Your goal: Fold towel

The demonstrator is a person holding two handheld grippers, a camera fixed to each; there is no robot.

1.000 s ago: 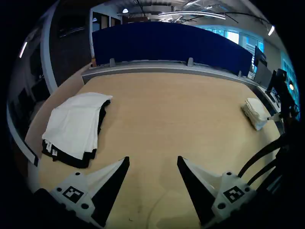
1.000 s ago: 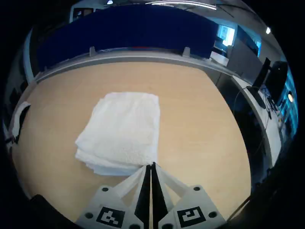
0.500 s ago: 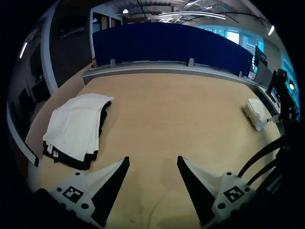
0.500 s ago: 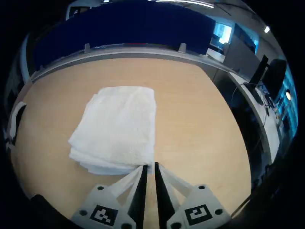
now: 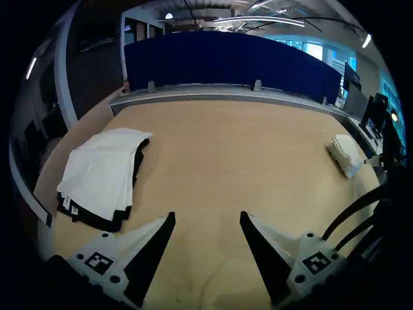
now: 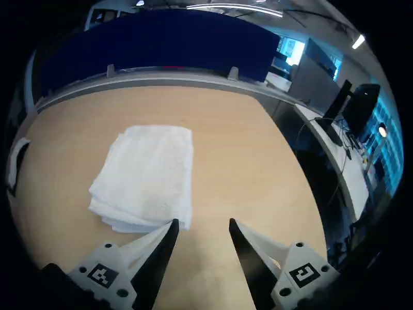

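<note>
- The towel point(image 6: 144, 175) lies folded centre-left; the fold looks done
- The right gripper point(image 6: 202, 222) is apart just below it; the left gripper point(image 5: 206, 214) is apart too
- Next likely calls for a cloth from the pile point(image 5: 100, 170) at left

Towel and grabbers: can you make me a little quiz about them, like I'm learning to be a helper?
1. True or false: the right gripper is open, and the folded white towel lies on the table.
2. Pick one: in the left gripper view, what is at the bottom of the cloth pile? A) black cloths B) a red book C) a plate
3. Fill the gap: the divider behind the table is ___ in colour.
Key: 1 true; 2 A; 3 blue.
</note>
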